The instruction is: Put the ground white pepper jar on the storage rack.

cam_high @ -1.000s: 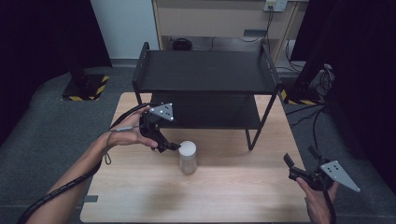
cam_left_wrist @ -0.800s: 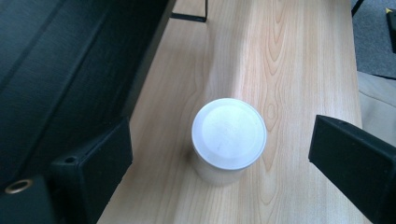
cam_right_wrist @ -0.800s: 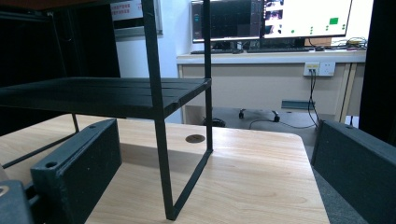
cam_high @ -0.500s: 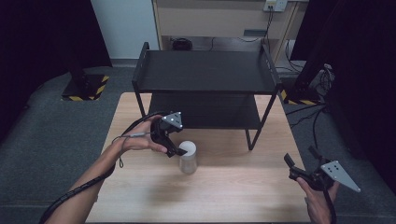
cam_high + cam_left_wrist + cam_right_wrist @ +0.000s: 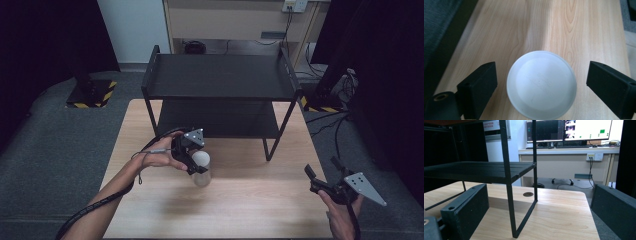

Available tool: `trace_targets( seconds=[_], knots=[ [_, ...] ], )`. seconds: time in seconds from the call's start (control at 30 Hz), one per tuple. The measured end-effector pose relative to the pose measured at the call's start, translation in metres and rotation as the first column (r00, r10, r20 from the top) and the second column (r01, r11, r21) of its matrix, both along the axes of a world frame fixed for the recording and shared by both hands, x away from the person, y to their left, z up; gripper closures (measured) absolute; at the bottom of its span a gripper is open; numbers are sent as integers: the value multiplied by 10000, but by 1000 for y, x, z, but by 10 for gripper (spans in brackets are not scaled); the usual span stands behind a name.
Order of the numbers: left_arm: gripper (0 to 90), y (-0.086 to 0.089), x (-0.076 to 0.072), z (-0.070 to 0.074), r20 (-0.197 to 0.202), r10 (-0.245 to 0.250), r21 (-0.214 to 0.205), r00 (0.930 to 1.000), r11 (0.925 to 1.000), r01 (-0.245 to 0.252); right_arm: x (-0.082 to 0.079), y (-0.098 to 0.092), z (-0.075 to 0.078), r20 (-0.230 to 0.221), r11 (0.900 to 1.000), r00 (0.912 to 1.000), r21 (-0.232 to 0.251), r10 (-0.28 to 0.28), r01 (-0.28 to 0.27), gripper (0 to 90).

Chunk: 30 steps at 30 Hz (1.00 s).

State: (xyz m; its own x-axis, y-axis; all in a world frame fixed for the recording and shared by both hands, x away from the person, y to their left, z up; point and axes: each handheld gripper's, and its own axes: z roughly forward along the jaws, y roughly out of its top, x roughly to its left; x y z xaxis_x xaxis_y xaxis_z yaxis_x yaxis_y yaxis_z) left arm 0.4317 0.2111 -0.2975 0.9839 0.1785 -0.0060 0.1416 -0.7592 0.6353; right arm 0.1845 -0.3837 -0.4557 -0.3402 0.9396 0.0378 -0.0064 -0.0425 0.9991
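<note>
Left gripper (image 5: pixel 196 161) fingers spread, closing around white-lidded jar (image 5: pixel 541 83) before the rack (image 5: pixel 220 80); grasp pending. Right gripper (image 5: pixel 325 175) fingers spread, empty.

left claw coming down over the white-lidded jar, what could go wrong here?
1. The left claw straddles the clear jar's round white lid, its jaws just closing but with gaps on both sides; an off-centre squeeze could tip the tall jar.
2. The smooth lid may slip out.
3. The black two-tier metal rack stands just behind; a lift could knock it.
</note>
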Motion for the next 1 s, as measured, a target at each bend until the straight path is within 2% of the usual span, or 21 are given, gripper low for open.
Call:
trace_targets(
  seconds=[0.27,0.33,0.37,0.43,0.5,0.57,0.83,0.93,1.0],
  knots=[
    [140,-7,0,-16,-109,-73,184,9999,9998,75,0,0,0,-4,10000,10000,8,3,-3,17],
    [162,-6,2,-20,-274,-80,113,9996,9999,83,0,0,0,-15,10000,10000,2,25,-25,17],
    [162,-6,1,-23,-187,-76,185,9998,9998,79,0,0,0,-15,10000,10000,2,25,-25,17],
    [196,-5,2,-25,-249,-18,138,9997,9999,22,0,0,0,2,10000,10000,-9,40,-40,17],
    [270,-6,1,-26,-198,154,246,9997,9996,-149,0,0,0,14,10000,10000,4,28,-28,17],
    [332,-4,1,-26,-99,149,241,9998,9996,-146,0,0,0,16,10000,10000,-10,34,-34,17],
    [337,2,2,-30,-324,321,-108,9990,9994,-325,0,1,0,55,10000,10000,-71,65,-65,8],
    [337,5,2,-26,-409,173,-225,9990,9996,-182,0,0,-1,61,10000,10000,-11,42,-41,5],
    [337,7,3,-18,-481,36,-342,9988,9994,-52,0,0,-1,100,10000,9999,-13,39,-39,4]
  ],
)
